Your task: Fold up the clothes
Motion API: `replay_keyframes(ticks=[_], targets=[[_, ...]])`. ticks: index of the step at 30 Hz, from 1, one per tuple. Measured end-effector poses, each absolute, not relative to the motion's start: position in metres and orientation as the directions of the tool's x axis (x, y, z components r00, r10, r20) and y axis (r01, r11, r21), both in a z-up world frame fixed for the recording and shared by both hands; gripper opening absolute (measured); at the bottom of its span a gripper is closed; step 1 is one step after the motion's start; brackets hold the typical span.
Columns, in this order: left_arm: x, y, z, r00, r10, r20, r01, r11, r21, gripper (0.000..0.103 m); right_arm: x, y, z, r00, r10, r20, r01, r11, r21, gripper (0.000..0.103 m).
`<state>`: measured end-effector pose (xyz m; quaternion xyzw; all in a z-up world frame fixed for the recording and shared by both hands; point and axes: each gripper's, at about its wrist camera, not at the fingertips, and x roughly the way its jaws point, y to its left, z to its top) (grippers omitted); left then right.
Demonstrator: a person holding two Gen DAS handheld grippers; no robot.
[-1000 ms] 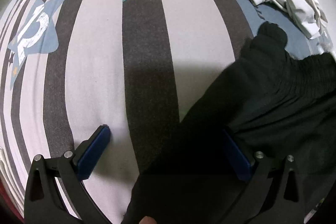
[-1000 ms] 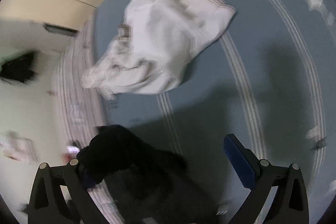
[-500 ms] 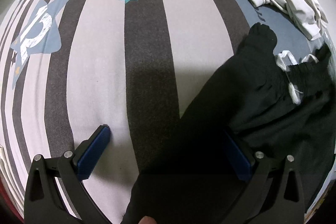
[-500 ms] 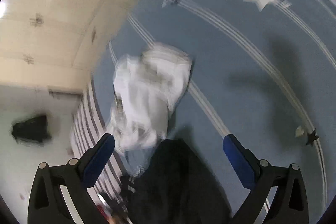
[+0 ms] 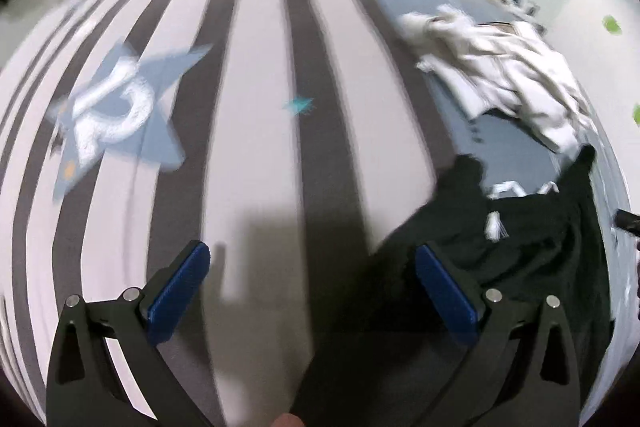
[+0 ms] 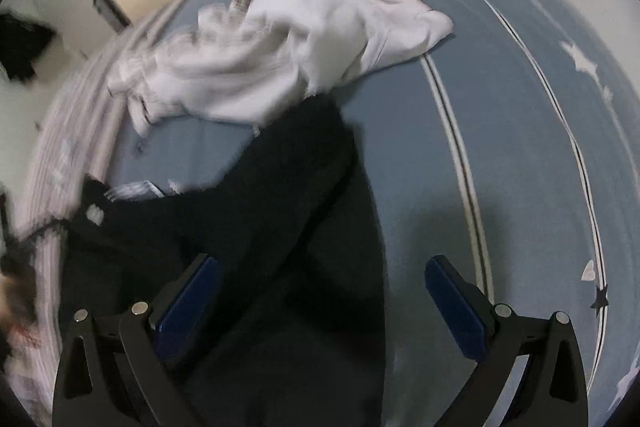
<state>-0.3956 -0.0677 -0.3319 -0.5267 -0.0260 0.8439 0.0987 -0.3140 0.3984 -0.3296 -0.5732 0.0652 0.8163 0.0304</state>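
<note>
Left wrist view, item one: left claw (image 5: 308, 291), blue pads spread wide apart, nothing between them, hanging over the striped half of the bed (image 5: 256, 75). Its right pad sits at the edge of the black garment (image 5: 532, 247) without closing on it.

Item two: black garment, lying on the bed across the line where grey stripes meet the blue panel. A ribbed band with white drawstring (image 5: 500, 203) shows at its far end, so it reads as trousers or shorts; the picture is blurred and which of the two cannot be told. Cloth is rumpled, not squared.

Right wrist view, item three: right claw (image 6: 320, 303), pads likewise wide apart and empty, poised above the long dark run of the same garment.

Item four: white garment (image 6: 288, 51), crumpled in a heap farther up the bed, its edge touching or just beside the black one's far tip.

Step in hand, as judged: arranging the black garment for a fold; neither claw grips it.

Next move calls for: each claw closing on an edge or corner of the black cloth, drawing it flat and clear of the white heap so a crease falls straight.
</note>
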Motion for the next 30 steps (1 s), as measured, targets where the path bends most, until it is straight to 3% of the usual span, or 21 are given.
replay_keyframes(ticks=[3, 8, 9, 10, 11, 12, 13, 14, 21, 26, 27, 29, 30], targets=[[-0.421, -0.057, -0.330, -0.402, 0.234, -0.885, -0.210, -0.965, -0.160, 0.102, -0.308, 0.385, -0.362, -0.329, 0.070, -0.942, -0.119, -0.992, -0.032, 0.102], [-0.447, 0.003, -0.343, -0.351, 0.219, -0.910, -0.287, -0.951, -0.118, 0.102, -0.304, 0.403, -0.392, -0.310, 0.027, -0.950, -0.194, -0.980, 0.035, 0.103], [-0.455, 0.022, -0.350, -0.332, 0.198, -0.922, -0.294, -0.951, -0.098, 0.095, -0.303, 0.403, -0.392, -0.321, 0.031, -0.947, -0.187, -0.982, 0.031, 0.103], [-0.458, 0.028, -0.356, -0.313, 0.176, -0.933, -0.306, -0.949, -0.076, 0.080, -0.302, 0.404, -0.393, -0.331, 0.035, -0.943, -0.181, -0.983, 0.027, 0.103], [-0.460, 0.034, -0.361, -0.293, 0.153, -0.944, -0.318, -0.947, -0.055, 0.076, -0.302, 0.404, -0.394, -0.340, 0.040, -0.940, -0.173, -0.985, 0.021, 0.103], [-0.459, 0.036, -0.358, -0.303, 0.163, -0.939, -0.325, -0.944, -0.059, 0.053, -0.301, 0.405, -0.394, -0.349, 0.040, -0.936, -0.170, -0.985, 0.022, 0.103], [-0.458, 0.037, -0.349, -0.338, 0.179, -0.924, -0.334, -0.941, -0.060, 0.012, -0.299, 0.407, -0.394, -0.357, 0.036, -0.933, -0.172, -0.985, 0.028, 0.103], [-0.460, 0.029, -0.341, -0.372, 0.155, -0.915, -0.303, -0.952, -0.039, 0.006, -0.299, 0.409, -0.393, -0.361, 0.034, -0.932, -0.173, -0.984, 0.031, 0.103], [-0.484, -0.045, -0.302, -0.501, -0.046, -0.864, -0.058, -0.995, 0.086, 0.006, -0.303, 0.414, -0.393, -0.370, 0.050, -0.928, -0.204, -0.979, 0.028, 0.103], [-0.483, -0.073, -0.303, -0.497, -0.038, -0.867, -0.003, -0.999, 0.046, 0.011, -0.306, 0.405, -0.391, -0.384, 0.070, -0.921, -0.166, -0.986, -0.006, 0.103], [-0.486, -0.076, -0.306, -0.486, -0.030, -0.873, 0.026, -0.999, 0.020, 0.015, -0.306, 0.404, -0.391, -0.388, 0.073, -0.919, -0.158, -0.987, -0.012, 0.103], [-0.486, -0.091, -0.303, -0.480, 0.013, -0.877, 0.100, -0.993, -0.069, 0.035, -0.304, 0.409, -0.385, -0.409, 0.053, -0.911, -0.169, -0.985, 0.018, 0.103], [-0.482, -0.100, -0.299, -0.496, 0.056, -0.866, 0.115, -0.985, -0.130, 0.063, -0.303, 0.412, -0.379, -0.430, 0.034, -0.902, -0.181, -0.982, 0.050, 0.103]])
